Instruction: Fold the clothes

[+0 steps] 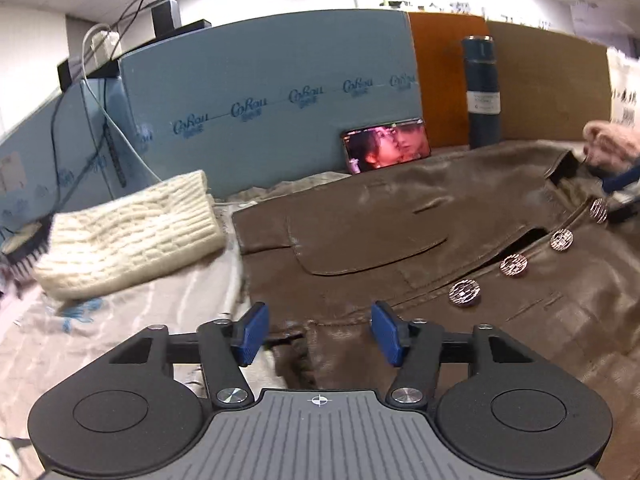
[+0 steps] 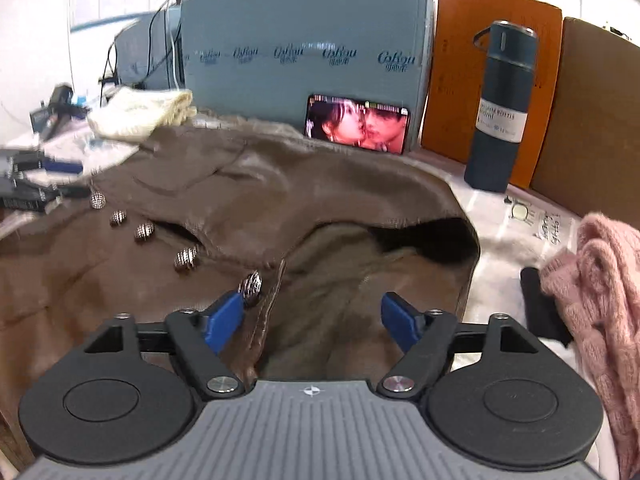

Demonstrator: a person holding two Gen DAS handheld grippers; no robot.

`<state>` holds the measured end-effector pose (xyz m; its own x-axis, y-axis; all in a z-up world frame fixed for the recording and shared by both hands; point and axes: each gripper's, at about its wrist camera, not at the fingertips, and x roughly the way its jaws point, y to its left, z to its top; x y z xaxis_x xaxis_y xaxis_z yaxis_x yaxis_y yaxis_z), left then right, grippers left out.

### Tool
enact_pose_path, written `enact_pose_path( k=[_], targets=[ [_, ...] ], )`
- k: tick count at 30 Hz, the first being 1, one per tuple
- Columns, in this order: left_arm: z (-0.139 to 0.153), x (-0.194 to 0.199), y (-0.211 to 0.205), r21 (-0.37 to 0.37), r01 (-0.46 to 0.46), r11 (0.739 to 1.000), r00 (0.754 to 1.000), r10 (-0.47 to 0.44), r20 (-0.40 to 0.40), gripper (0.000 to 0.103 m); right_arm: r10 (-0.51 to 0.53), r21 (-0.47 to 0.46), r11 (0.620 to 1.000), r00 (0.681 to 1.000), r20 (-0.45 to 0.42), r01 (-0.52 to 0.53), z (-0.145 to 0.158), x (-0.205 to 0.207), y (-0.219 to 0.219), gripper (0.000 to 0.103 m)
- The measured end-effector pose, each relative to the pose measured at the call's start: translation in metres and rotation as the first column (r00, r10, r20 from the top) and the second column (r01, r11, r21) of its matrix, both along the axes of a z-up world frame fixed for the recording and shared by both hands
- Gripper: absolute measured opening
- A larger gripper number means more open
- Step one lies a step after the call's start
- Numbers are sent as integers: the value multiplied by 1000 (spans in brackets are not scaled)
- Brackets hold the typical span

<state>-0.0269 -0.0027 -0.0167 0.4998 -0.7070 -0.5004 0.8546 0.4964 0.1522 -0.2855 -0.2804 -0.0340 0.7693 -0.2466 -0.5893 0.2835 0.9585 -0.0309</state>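
A brown leather jacket (image 1: 400, 232) with several silver buttons (image 1: 464, 292) lies spread on the table, front up. My left gripper (image 1: 320, 332) is open, its blue pads either side of the jacket's bottom hem near a corner. In the right wrist view the jacket (image 2: 248, 192) lies with its collar opening (image 2: 400, 248) facing me. My right gripper (image 2: 312, 320) is open and empty just above the collar, beside the top button (image 2: 250, 286). The right gripper also shows at the right edge of the left wrist view (image 1: 622, 184).
A folded cream knit sweater (image 1: 128, 232) lies left of the jacket. A pink knit garment (image 2: 596, 280) lies at the right. A phone (image 2: 358, 124) leans on a blue foam board (image 2: 304, 52). A dark blue flask (image 2: 500, 108) stands by orange and brown boards.
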Motion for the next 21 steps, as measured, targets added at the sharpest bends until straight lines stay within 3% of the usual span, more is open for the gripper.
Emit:
enact_pose_path(
  k=[3, 10, 14, 21],
  targets=[
    [0, 12, 0, -30, -41, 999, 998, 39, -51, 70, -4, -35, 999, 1000, -24, 3, -13, -3, 4, 84],
    [-1, 46, -2, -85, -132, 988, 974, 113, -196, 73, -35, 17, 999, 999, 7, 35, -17, -7, -5, 94],
    [-10, 62, -13, -73, -93, 993, 951, 67, -303, 73, -31, 13, 999, 999, 42, 30, -13, -12, -2, 95],
    [-2, 49, -21, -51, -45, 998, 977, 33, -212, 75, -47, 9, 999, 992, 118, 46, 2, -19, -2, 95]
  ],
)
